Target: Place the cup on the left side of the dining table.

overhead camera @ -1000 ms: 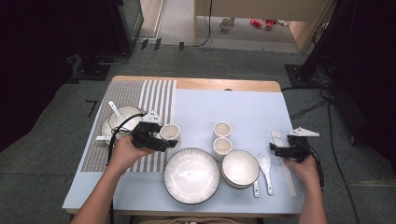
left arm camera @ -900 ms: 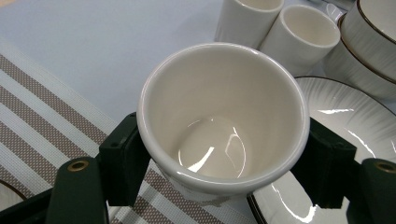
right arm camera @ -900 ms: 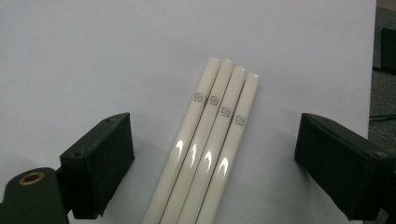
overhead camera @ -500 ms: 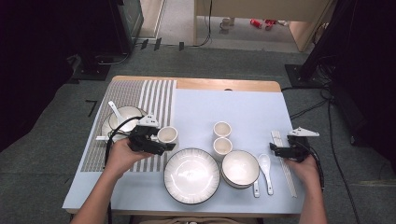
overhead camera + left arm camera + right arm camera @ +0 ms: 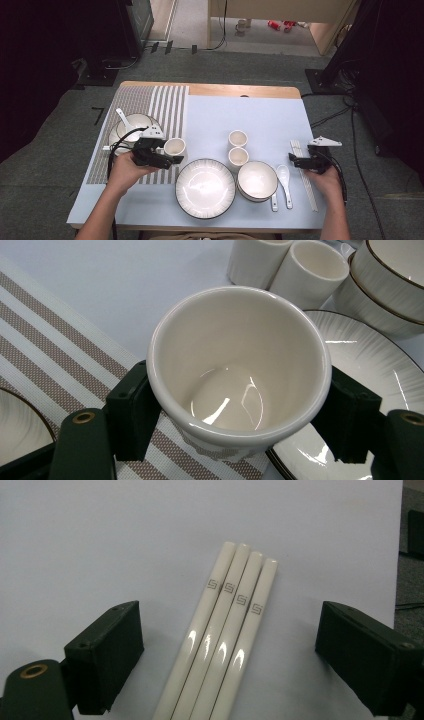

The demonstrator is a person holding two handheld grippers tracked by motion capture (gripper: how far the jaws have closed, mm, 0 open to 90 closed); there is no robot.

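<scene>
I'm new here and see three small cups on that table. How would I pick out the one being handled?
Start at the striped placemat on the table's left side. At its right edge, just above the big plate, stands a cream cup without a handle. Unlike the two cups paired mid-table, it stands alone, clasped between the left gripper's black jaws.

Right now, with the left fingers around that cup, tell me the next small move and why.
Probably carry the cup a little further over the striped mat and set it down beside the bowl with the spoon. The left gripper has its fingers pressed on both sides of the cup, which sits at the mat's edge, close to the plate. The right gripper stands open over the chopsticks.
</scene>
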